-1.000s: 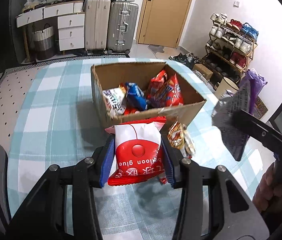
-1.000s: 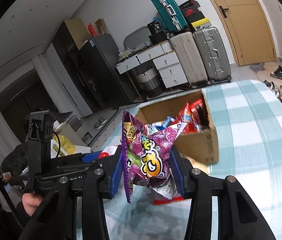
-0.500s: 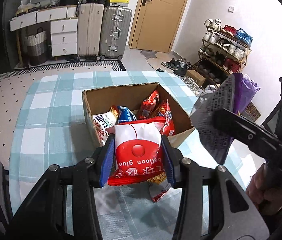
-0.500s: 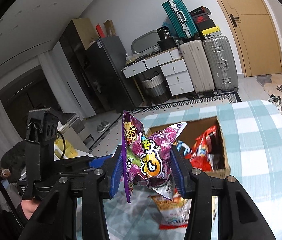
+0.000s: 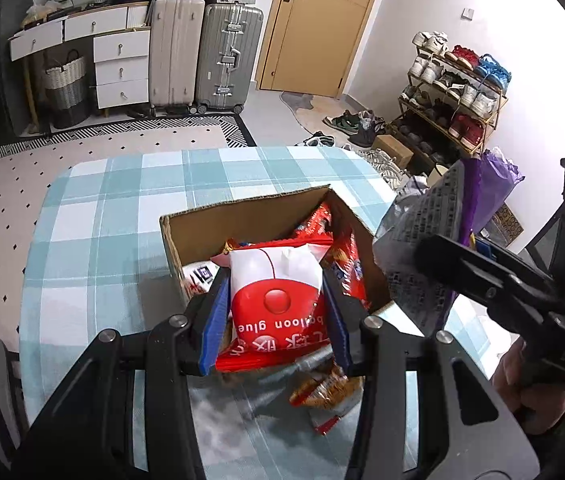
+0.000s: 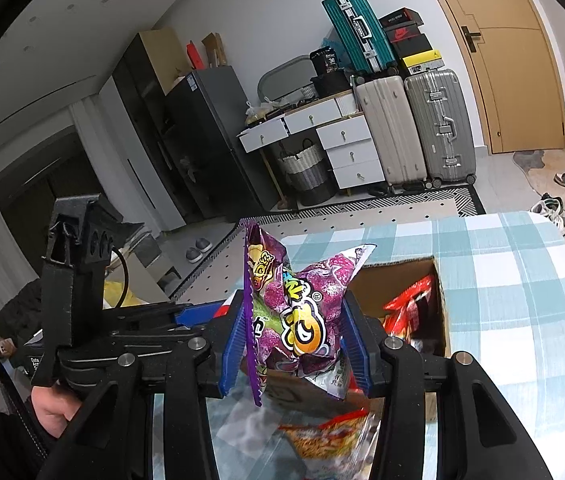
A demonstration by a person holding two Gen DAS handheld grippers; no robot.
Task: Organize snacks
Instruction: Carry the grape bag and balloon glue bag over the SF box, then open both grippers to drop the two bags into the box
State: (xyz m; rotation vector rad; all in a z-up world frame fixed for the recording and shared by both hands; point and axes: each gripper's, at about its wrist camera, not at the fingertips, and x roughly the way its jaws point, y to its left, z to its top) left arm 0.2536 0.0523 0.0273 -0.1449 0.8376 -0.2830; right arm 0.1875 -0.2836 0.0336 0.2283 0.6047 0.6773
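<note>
Clamping a red-and-white snack bag (image 5: 274, 300) marked "balloon glue", the left gripper (image 5: 276, 316) has its blue pads pressed on both sides of the pack, jaws drawn in to the bag's width, holding it upright just above the near edge of the cardboard box (image 5: 242, 210). Right gripper (image 6: 294, 336) is likewise closed tight on a purple snack bag (image 6: 302, 312), crumpled btwn its pads, w/ the box (image 6: 440, 316) just beyond it. In the left view that purple bag (image 5: 438, 248) shows its grey printed back, right of the box. Box sits on a teal-check tablecloth (image 5: 114, 216) & already has several red packs inside (image 5: 346, 256). An orange snack packet (image 5: 326, 392) lies on the cloth in front of the box, below the grippers.
</note>
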